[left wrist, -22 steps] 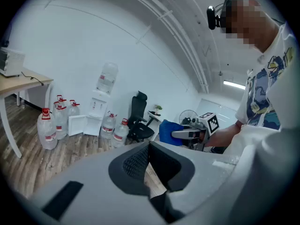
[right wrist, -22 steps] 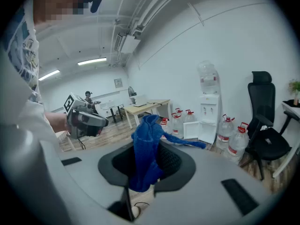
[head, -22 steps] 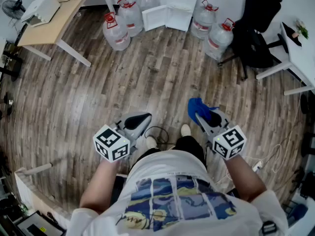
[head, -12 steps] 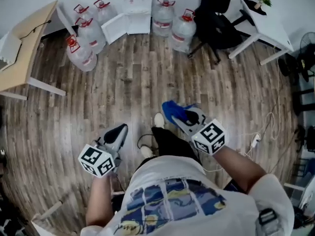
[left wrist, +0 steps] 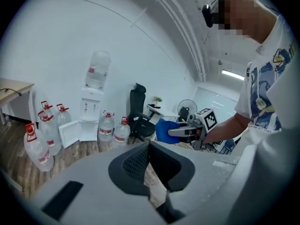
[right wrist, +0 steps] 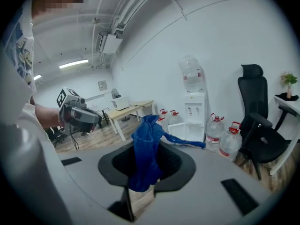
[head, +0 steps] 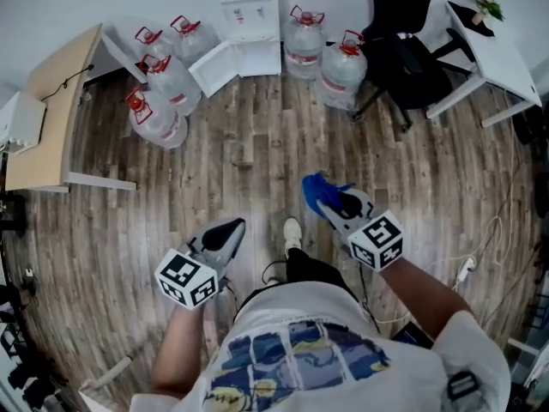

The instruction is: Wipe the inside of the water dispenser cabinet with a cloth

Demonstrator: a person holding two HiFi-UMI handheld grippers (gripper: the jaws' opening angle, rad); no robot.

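The wooden floor (head: pixel 257 153) stretches from the water dispenser (head: pixel 249 7) back to the person, who stands well apart from the dispenser and faces it. A wooden desk (head: pixel 51 118) lies off to the dispenser's left, and a black office chair (head: pixel 403 50) stands to its right. The dispenser is against the wall, with the white door (head: pixel 225 67) of its lower cabinet swung open. Big water bottles crowd both sides of the dispenser, one cluster (head: pixel 163 93) on the left and two more (head: pixel 322 50) between it and the chair.

The left gripper (head: pixel 233 227) is held well short of the dispenser, pointing roughly towards it. Its jaws are pressed together with nothing between them. The right gripper (head: pixel 330 202) is level with it and no nearer to the dispenser. Its jaws are clamped on the blue cloth (right wrist: pixel 147 149).

The cloth is nowhere near the cabinet (it is well apart from the dispenser, out over open floor). Its long axis runs along the jaws. The bunched end rises past the tips towards the dispenser, with one thin tail trailing off sideways.
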